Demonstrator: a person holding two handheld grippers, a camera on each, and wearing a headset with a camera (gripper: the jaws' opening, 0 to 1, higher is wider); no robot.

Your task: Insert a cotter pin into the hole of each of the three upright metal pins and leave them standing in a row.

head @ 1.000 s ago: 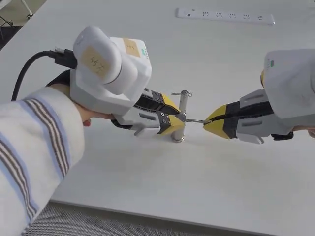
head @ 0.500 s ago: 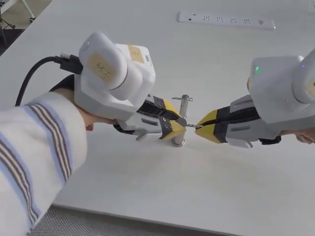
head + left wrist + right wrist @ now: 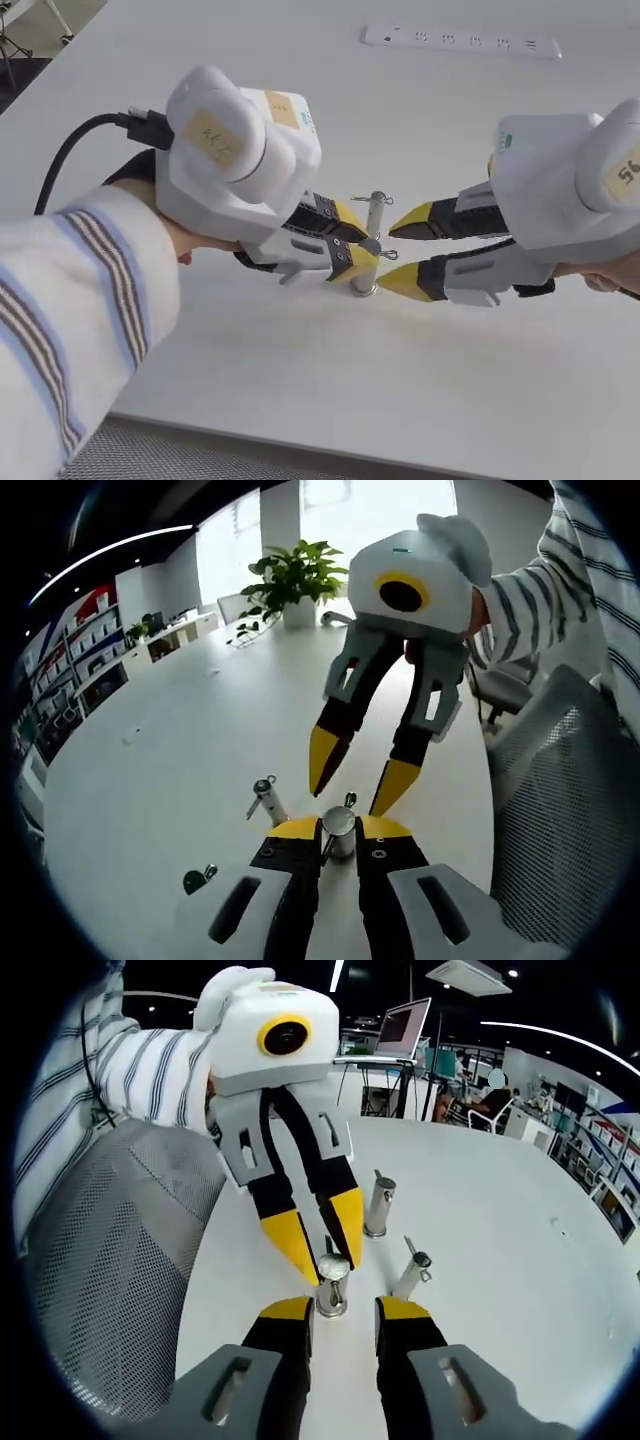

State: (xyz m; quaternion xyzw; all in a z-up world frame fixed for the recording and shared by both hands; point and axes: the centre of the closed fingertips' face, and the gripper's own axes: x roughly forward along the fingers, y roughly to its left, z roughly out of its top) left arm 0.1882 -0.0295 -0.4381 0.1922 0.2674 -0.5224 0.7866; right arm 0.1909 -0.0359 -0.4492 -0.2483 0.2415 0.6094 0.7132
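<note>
Our left tool (image 3: 366, 246) is clenched around a metal pin (image 3: 332, 1285) that stands on the table (image 3: 300, 400), gripping it partway up the shaft. The right tool (image 3: 388, 258) sits just beside it with its jaws spread and nothing between them. A cotter pin (image 3: 386, 254) shows as a small wire loop at the held pin's head, on the side facing the right tool. We judge it to be seated in the hole, though we cannot tell how far through it goes. Near the held one, a second pin (image 3: 380, 1205) stands upright, and a third pin (image 3: 412, 1272) seems to lean in the right gripper view, which may be the lens. Each has a thin wire at its top, so we take them as fitted. By our reading the inserting is nearly done. What is left is to let go of the held pin and check that all three stand in a tidy row.
</note>
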